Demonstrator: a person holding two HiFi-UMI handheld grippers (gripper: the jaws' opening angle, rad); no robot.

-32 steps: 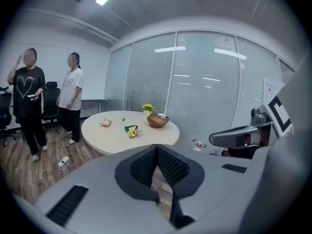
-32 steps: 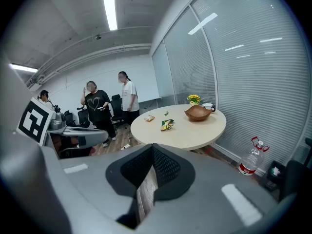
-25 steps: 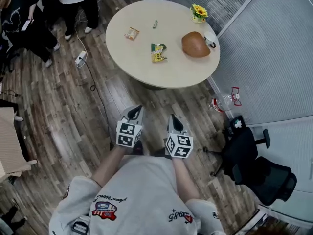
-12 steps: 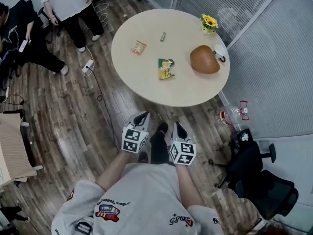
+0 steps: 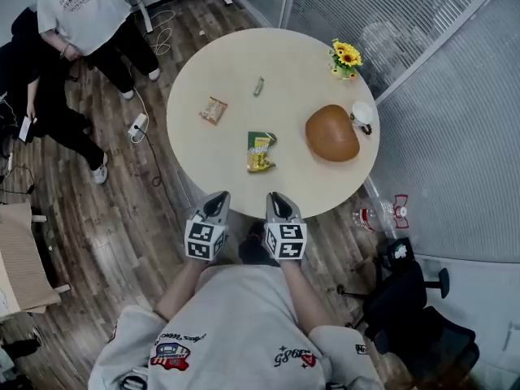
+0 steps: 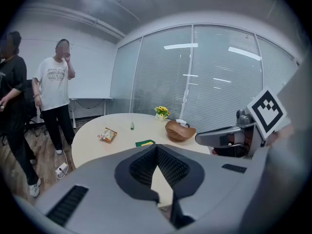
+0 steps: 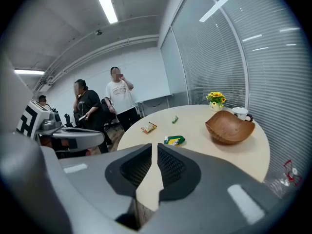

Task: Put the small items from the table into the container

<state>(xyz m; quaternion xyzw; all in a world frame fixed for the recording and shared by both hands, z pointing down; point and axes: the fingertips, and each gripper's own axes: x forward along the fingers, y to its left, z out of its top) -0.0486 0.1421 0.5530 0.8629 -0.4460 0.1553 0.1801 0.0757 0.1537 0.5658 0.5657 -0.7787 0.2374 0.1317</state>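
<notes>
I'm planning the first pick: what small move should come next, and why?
Probably open the right gripper and reach for the green packet: that gripper and the left gripper are shut and empty at the table edge, and that packet lies nearest.

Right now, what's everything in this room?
table: one, beige, centre
bowl: one, brown, table's right
green-yellow packet: one, table's near side
orange packet: one, table's left
small green item: one, table's far side
flower pot: one, yellow blooms, table's far edge
cup: one, white, beside bowl
power strip: one, white, floor left
bottle: one, clear, floor right
office chair: one, black, lower right
bystanders: two, white shirt, black clothes, upper left
left gripper: one, grey, shut, empty, by table's near edge
right gripper: one, grey, shut, empty, beside it
</notes>
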